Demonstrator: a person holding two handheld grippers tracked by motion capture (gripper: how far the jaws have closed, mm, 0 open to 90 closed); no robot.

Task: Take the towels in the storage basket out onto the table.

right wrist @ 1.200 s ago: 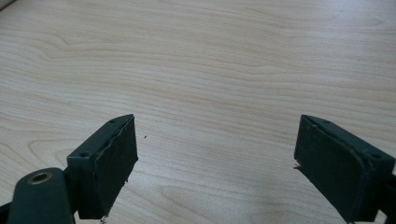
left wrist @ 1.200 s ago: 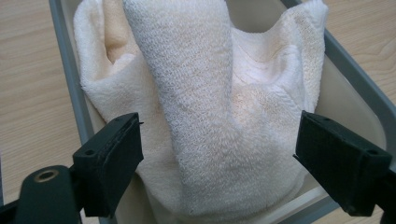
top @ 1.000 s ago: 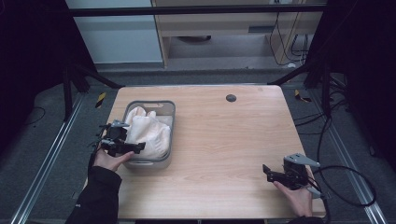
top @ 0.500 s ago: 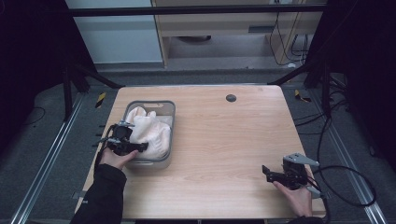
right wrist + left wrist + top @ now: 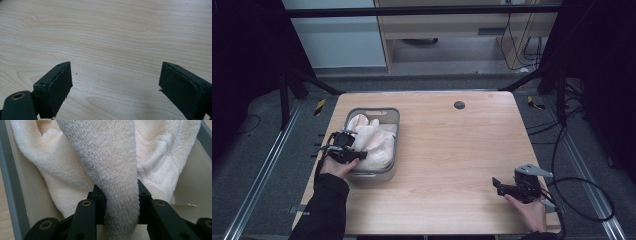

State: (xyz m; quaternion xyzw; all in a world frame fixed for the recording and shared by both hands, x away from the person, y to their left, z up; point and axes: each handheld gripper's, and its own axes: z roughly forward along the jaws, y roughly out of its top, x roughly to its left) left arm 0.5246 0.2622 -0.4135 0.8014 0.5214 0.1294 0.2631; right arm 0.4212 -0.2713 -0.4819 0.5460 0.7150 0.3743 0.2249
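Nearest the front edge of the light wooden desk (image 5: 452, 150), over by its right corner, the right gripper (image 5: 498, 183) sits low with its jaws spread wide, nothing but bare woodgrain between them. Further back along the left edge, the left gripper (image 5: 119, 202) is clamped on a fold of the cream terry towel (image 5: 117, 165), bunched inside the grey rectangular plastic bin (image 5: 395, 131). No readable labels anywhere.
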